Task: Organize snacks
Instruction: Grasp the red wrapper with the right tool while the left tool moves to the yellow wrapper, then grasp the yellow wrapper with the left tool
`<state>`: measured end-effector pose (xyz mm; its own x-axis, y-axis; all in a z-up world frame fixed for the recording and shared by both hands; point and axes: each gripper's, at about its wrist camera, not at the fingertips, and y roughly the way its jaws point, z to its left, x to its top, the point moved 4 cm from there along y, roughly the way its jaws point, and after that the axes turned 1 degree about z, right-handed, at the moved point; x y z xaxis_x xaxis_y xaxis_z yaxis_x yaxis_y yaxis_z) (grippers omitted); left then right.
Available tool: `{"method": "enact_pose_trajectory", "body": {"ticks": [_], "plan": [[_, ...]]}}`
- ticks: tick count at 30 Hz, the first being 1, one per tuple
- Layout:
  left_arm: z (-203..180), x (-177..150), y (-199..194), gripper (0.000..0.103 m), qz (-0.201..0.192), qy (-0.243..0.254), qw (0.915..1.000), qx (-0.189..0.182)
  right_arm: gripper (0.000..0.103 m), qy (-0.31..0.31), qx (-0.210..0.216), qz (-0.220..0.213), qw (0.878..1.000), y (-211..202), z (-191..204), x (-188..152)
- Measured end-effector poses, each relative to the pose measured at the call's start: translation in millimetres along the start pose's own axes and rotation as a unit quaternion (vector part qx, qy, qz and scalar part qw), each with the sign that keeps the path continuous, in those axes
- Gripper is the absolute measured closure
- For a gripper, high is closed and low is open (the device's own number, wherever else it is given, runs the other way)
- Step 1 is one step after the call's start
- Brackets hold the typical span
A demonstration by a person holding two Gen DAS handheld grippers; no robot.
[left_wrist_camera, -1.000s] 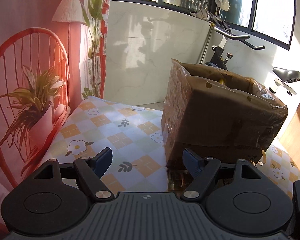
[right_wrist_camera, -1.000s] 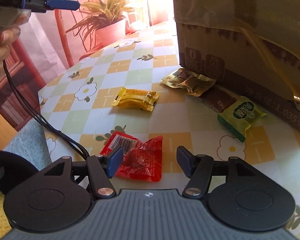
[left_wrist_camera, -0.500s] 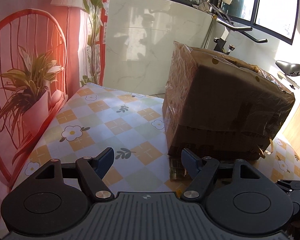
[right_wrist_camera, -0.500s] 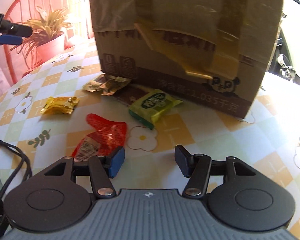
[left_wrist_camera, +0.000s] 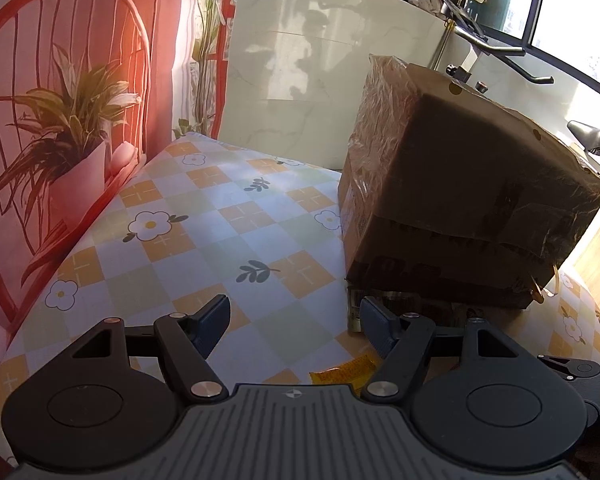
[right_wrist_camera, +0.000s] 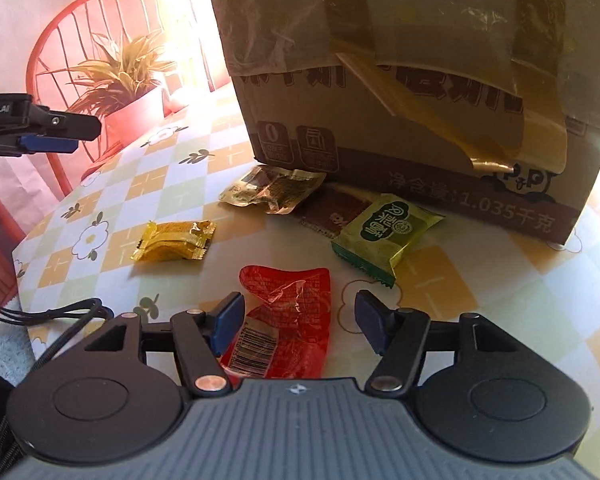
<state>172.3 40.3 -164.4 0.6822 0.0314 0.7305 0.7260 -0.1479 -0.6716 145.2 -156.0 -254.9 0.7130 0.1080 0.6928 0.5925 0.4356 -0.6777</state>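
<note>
A red snack packet (right_wrist_camera: 288, 320) lies low in the centre of the right wrist view, between the spread, empty fingers of the right gripper (right_wrist_camera: 298, 320), with a yellow packet (right_wrist_camera: 174, 240) to its upper left, a green packet (right_wrist_camera: 384, 236) to its upper right and a clear brownish packet (right_wrist_camera: 272, 192) further up against the foot of the taped cardboard box (right_wrist_camera: 400, 60). All of them rest on the flower-checked tablecloth (right_wrist_camera: 500, 300). The left gripper (left_wrist_camera: 294, 322) is also spread wide and holds nothing, hovering over the cloth with the box at the right of its frame and a potted-plant backdrop (left_wrist_camera: 60, 120) at upper left.
</note>
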Motion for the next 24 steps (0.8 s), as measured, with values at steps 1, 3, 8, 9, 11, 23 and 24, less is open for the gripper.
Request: {"method": "enact_pose_trajectory", "body": {"ticks": [1, 3, 8, 9, 11, 23, 24], "plan": [[0.3, -1.1, 0.3, 0.029, 0.001, 0.000, 1.0000, 0.000, 0.036, -0.001, -0.002, -0.001, 1.000, 2.5, 1.4, 0.4], [1.2, -3.4, 2.7, 0.030, 0.007, 0.000, 1.0000, 0.001, 0.036, -0.016, -0.011, 0.000, 1.000, 4.7, 5.2, -0.5], [3.3, -4.8, 7.0, 0.030, 0.013, 0.002, 0.9999, 0.004, 0.051, -0.069, -0.041, -0.002, 0.997, 3.3, 9.0, -6.8], [3.6, -4.8, 7.5, 0.030, 0.014, 0.003, 0.9999, 0.005, 0.052, -0.065, -0.038, -0.003, 0.997, 2.7, 7.0, -7.0], [3.9, -5.2, 8.5, 0.030, 0.016, 0.006, 0.9998, 0.004, 0.054, -0.063, -0.039, -0.005, 0.997, 0.4, 3.9, -8.3], [-19.9, -26.1, 38.8, 0.030, 0.057, 0.120, 0.9906, -0.035, 0.069, -0.019, -0.047, -0.035, 0.998, -32.1, -22.0, -16.5], [-22.1, -27.2, 41.6, 0.030, 0.061, 0.127, 0.9890, -0.045, 0.069, -0.014, -0.048, -0.036, 0.998, -33.3, -24.6, -17.2]]}}
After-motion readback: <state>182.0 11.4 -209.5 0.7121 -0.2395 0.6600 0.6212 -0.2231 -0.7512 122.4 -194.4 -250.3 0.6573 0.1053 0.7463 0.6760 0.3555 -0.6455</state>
